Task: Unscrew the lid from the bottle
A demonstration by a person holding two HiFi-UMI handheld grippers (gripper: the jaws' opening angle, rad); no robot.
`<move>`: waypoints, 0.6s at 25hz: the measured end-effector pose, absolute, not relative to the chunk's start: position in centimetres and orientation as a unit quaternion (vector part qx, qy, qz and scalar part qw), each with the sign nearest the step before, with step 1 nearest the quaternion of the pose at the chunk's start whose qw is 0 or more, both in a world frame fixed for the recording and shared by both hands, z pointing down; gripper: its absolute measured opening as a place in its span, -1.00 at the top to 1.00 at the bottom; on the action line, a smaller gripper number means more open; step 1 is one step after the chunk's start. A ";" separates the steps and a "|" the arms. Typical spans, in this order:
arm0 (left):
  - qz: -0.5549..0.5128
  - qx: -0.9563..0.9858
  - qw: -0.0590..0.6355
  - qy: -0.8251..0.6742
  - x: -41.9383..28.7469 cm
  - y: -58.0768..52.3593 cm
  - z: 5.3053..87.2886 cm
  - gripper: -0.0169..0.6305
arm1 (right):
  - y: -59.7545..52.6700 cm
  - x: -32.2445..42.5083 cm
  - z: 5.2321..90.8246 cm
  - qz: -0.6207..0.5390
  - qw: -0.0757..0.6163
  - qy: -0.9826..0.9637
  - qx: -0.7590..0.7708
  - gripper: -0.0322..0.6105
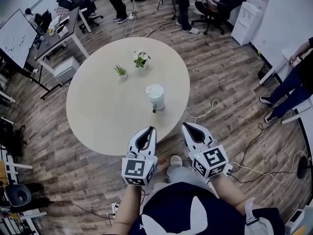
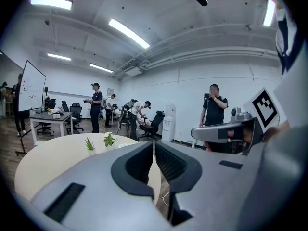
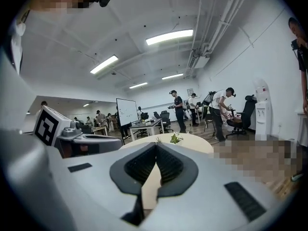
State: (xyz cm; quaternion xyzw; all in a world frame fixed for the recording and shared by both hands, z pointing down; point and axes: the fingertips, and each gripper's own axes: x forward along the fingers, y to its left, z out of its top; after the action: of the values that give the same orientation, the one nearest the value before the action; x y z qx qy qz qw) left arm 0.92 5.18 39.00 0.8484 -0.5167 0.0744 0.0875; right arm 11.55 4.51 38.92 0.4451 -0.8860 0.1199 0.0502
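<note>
One white lidded plastic bottle [image 1: 155, 97], upright on round beige table [image 1: 98, 106], ahead of and apart from both grippers' tips. Two grippers, left gripper [image 1: 151, 129] and right gripper [image 1: 186, 126], jaws closed, empty. Two plants beyond: small green potted plant [image 1: 121, 71], white-flowered potted plant [image 1: 141, 58].

We've got a round beige table [image 1: 107, 106] in the middle of a wood-plank floor [image 1: 230, 77]. Two little pots sit near each other on its far side: a spiky green plant [image 1: 121, 71] and a leafier plant [image 1: 141, 58] with pale blooms. Off to the left there's a whiteboard [image 1: 14, 37] beside a desk [image 1: 61, 33], with a black office chair [image 1: 84, 1] past it. A white water dispenser [image 1: 247, 21] stands by the far right wall, and another chair [image 1: 220, 9] is near it. A white cable [image 1: 203, 112] snakes over the floor by the table's right edge. Two standing people [image 1: 116, 1] are at the back, plus a person in jeans [image 1: 288, 89] at the right. Strip lights [image 2: 127, 32] run overhead.
</note>
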 end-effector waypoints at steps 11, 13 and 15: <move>0.135 0.840 0.077 -0.519 2.5 2.1 41.3 0.21 | 1.1 11.6 40.5 0.165 0.061 -0.902 0.394 0.28; 0.146 0.839 0.082 -0.518 2.5 2.0 42.1 0.15 | 1.1 11.4 40.9 0.171 0.067 -0.902 0.391 0.20; 0.154 0.837 0.088 -0.517 2.4 1.5 43.0 0.11 | 0.9 11.3 41.4 0.175 0.072 -0.902 0.387 0.15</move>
State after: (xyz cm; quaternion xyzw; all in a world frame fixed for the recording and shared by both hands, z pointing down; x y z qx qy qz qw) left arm 2.40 1.48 42.98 0.8373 -0.5172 0.1539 0.0878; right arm 11.34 0.86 41.41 0.3872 -0.9024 0.1749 0.0719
